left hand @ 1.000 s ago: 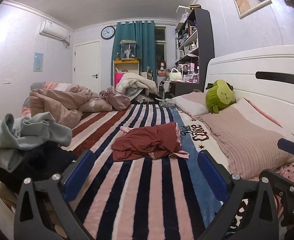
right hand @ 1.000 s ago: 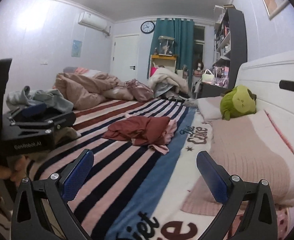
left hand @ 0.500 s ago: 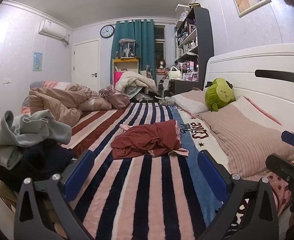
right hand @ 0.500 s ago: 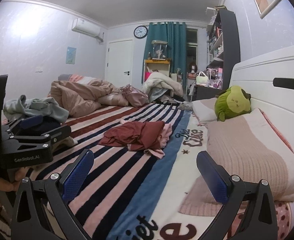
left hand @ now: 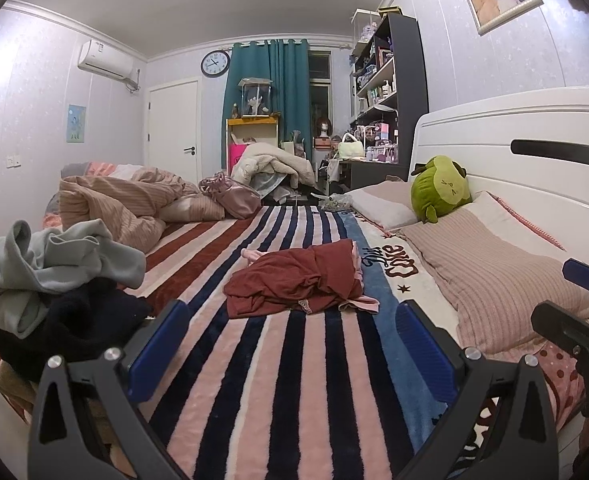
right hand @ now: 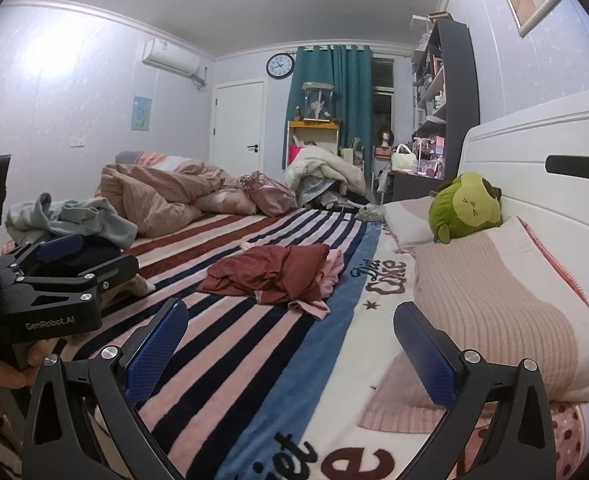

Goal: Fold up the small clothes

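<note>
A crumpled dark red garment with pink trim (left hand: 298, 280) lies in the middle of the striped blanket (left hand: 286, 380), ahead of both grippers; it also shows in the right wrist view (right hand: 274, 276). My left gripper (left hand: 290, 344) is open and empty, short of the garment. My right gripper (right hand: 290, 340) is open and empty, to the right and nearer the pillow. The left gripper also shows at the left edge of the right wrist view (right hand: 66, 276).
A pile of grey and black clothes (left hand: 46, 280) lies at the left. A striped pillow (left hand: 494, 268) and a green plush toy (left hand: 440, 188) lie along the white headboard (left hand: 534, 132) at the right. A bunched beige duvet (left hand: 118, 204) lies at the far left.
Both grippers have shifted slightly, so the garment sits a little differently in each view. Nothing was taken hold of; the garment has not moved on the bed.
</note>
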`<act>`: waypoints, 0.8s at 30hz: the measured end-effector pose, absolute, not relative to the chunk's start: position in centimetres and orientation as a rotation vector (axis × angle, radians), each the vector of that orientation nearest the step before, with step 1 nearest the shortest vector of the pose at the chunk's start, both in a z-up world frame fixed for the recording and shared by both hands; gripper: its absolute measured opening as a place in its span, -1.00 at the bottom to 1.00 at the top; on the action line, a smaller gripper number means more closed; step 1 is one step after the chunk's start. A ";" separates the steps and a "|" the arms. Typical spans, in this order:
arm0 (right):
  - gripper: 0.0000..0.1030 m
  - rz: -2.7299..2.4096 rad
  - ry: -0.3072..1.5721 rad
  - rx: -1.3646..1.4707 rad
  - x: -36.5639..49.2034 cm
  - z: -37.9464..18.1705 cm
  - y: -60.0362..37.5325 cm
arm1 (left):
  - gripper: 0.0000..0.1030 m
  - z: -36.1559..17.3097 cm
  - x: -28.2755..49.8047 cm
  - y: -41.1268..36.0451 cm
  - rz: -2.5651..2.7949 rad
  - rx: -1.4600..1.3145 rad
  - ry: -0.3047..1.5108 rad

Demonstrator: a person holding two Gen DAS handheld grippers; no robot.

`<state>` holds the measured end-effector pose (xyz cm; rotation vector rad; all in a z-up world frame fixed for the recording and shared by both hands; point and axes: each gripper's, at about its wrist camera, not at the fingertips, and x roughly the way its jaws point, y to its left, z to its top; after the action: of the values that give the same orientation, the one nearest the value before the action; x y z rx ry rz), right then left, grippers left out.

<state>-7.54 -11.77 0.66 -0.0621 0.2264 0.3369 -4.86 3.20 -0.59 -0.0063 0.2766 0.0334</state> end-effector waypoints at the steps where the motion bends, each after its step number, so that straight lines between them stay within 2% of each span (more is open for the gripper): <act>1: 1.00 0.338 0.225 -0.062 -7.5 0.7 -11.9 | 0.98 -0.6 -4.9 3.2 0.034 -0.006 0.277; 24: 1.00 0.311 0.224 -0.045 -7.8 0.9 -12.0 | 0.98 -0.3 -5.5 3.1 0.025 0.003 0.272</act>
<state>-7.80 -11.97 0.90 -0.0446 0.2235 0.3110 -5.53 3.08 -0.34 0.0027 0.2720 0.0248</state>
